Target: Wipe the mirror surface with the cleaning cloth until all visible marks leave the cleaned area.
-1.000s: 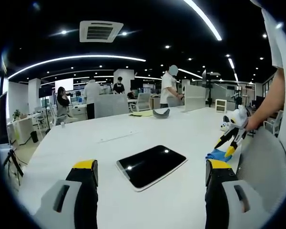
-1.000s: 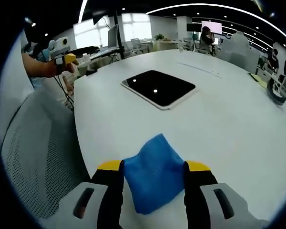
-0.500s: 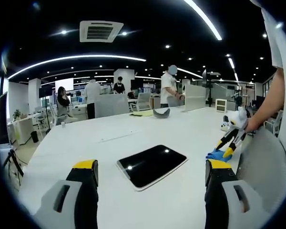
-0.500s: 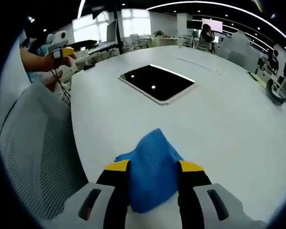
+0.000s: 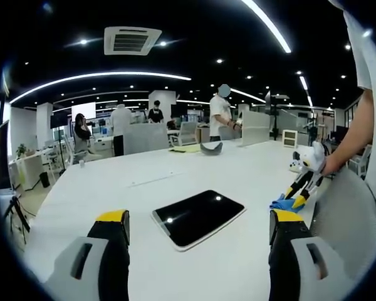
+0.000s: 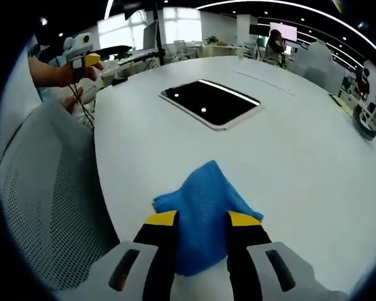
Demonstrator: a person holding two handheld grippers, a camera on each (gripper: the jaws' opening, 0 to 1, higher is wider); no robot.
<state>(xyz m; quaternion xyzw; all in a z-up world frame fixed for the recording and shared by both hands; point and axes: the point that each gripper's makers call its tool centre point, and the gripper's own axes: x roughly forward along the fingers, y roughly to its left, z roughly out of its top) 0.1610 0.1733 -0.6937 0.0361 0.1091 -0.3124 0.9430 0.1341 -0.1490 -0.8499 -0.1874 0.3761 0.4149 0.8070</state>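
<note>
The mirror (image 5: pixel 198 217) is lying flat on the white bench (image 5: pixel 100 194), a dark rectangle with a pale rim in which ceiling lights are being reflected. In the left gripper view it is seen ahead of the left claw (image 5: pixel 197 235), whose yellow-tipped jaws are being held wide apart with nothing between them, above the bench and not touching the mirror. In the right gripper view the blue cleaning cloth (image 6: pixel 203 213) is being pinched by the right claw (image 6: pixel 200 221); the jaws are narrowed on it, and the cloth is bunching up between them while its far part is resting on the bench. The cloth is lying near the bench edge, apart from the mirror (image 6: pixel 210 102). A grey mesh chair (image 6: pixel 47 207) is standing beside the bench. In the background, people are standing among desks.
</note>
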